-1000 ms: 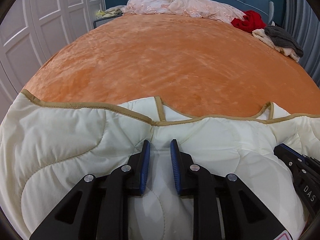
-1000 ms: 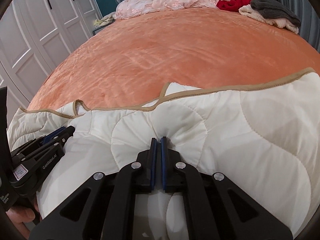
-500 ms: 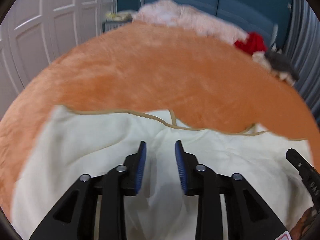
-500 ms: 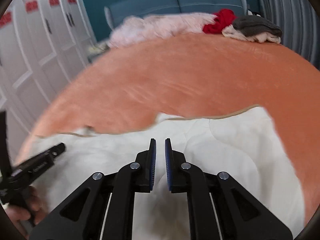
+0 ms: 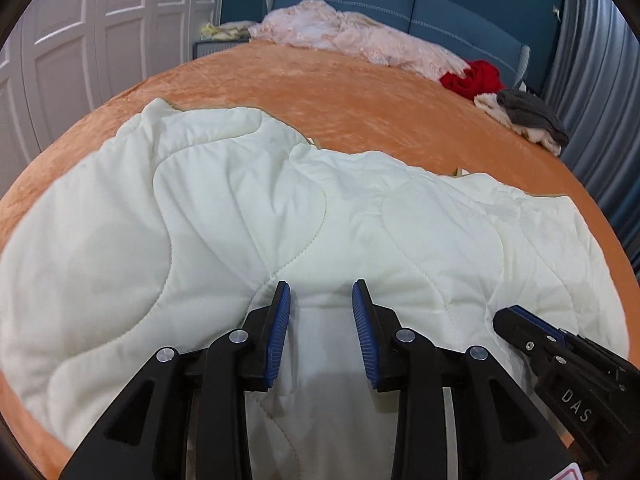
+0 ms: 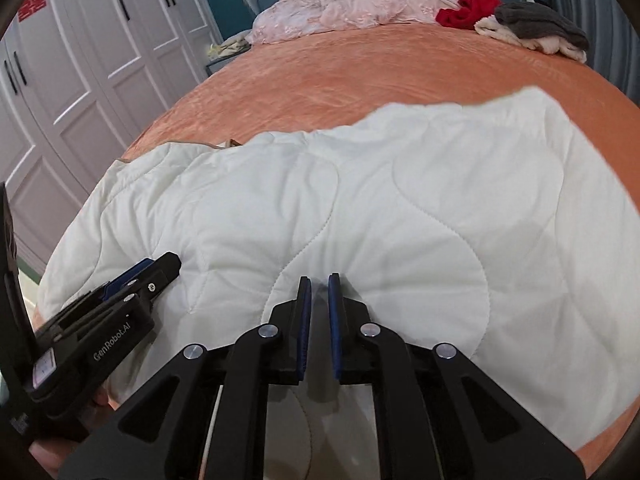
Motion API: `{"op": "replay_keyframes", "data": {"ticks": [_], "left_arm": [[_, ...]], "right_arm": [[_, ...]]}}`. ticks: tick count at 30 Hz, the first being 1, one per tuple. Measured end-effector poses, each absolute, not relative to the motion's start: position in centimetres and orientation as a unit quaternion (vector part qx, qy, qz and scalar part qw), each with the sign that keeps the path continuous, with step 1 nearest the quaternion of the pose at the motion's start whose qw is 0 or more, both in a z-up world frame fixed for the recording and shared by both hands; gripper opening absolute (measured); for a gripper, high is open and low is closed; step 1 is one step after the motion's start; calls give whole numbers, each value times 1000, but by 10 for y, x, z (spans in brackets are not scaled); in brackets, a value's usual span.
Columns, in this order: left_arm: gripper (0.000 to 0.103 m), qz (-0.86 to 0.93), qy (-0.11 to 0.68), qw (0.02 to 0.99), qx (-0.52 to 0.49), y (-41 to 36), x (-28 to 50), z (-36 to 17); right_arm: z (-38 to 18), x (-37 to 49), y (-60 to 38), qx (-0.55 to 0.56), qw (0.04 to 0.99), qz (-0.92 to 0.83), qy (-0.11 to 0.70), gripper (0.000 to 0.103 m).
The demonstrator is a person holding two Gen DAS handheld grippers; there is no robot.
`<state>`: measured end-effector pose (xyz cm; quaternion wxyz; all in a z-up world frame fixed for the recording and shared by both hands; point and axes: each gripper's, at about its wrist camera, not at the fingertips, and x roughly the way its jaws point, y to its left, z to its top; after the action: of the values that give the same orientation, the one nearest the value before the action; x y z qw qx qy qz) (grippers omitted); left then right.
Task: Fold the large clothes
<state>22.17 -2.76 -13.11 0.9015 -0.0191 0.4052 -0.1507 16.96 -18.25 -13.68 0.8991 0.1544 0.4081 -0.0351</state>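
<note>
Cream quilted garment (image 5: 248, 216) on the orange bed (image 5: 360, 100), left gripper (image 5: 320, 300) released, right gripper (image 6: 319, 286) nearly clenched, empty

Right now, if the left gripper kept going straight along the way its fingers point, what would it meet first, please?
Most likely the cream quilted cover just beyond the left gripper, whose jaws stand open. The orange bedspread lies farther off. The exact gap is unclear.

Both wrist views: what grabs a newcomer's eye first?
The cream quilted blanket, rumpled and folded over itself, fills the near half of the orange bedspread. The left tool hangs over it with jaws apart, nothing pinched between them; the right tool has only a narrow gap. At the headboard lie a pink cover and red garment.
</note>
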Motion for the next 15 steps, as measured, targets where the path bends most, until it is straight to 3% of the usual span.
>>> {"op": "replay_keyframes", "data": {"ticks": [15], "left_arm": [[32,-139,377,916,-1,-33,216,-143]], "right_arm": [[-151,164,-170,131,918,-49,371,7]]}}
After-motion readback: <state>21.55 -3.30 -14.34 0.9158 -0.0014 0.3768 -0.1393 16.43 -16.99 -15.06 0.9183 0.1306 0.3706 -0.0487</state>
